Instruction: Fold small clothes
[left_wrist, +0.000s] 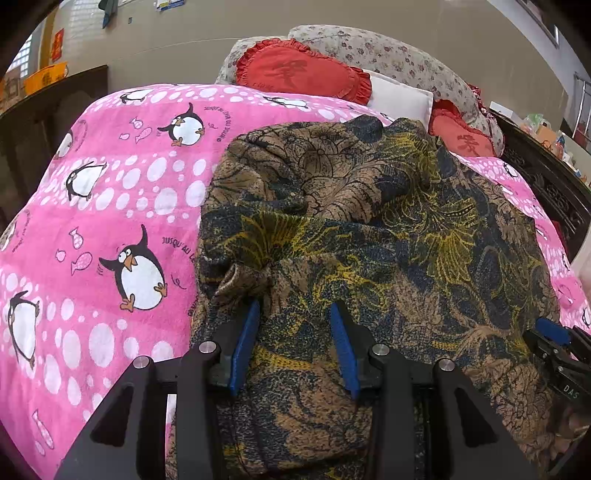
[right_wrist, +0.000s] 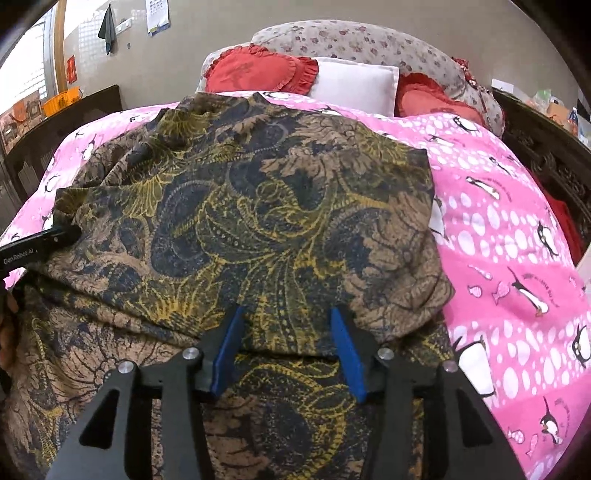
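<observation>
Brown, navy and yellow floral print on the garment (left_wrist: 369, 221). Hot pink with white dots and black-and-white penguins on the blanket (left_wrist: 110, 206). At 12 o'clock, red frilled heart cushions (left_wrist: 299, 70), white pillow (right_wrist: 354, 83), grey rose-sprigged pillow (left_wrist: 388, 51). Blue gripper pads (right_wrist: 229, 350).

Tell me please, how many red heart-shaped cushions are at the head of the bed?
2. One red cushion lies left of the white pillow, the other red cushion lies right of it, partly hidden. More may be hidden behind.
</observation>
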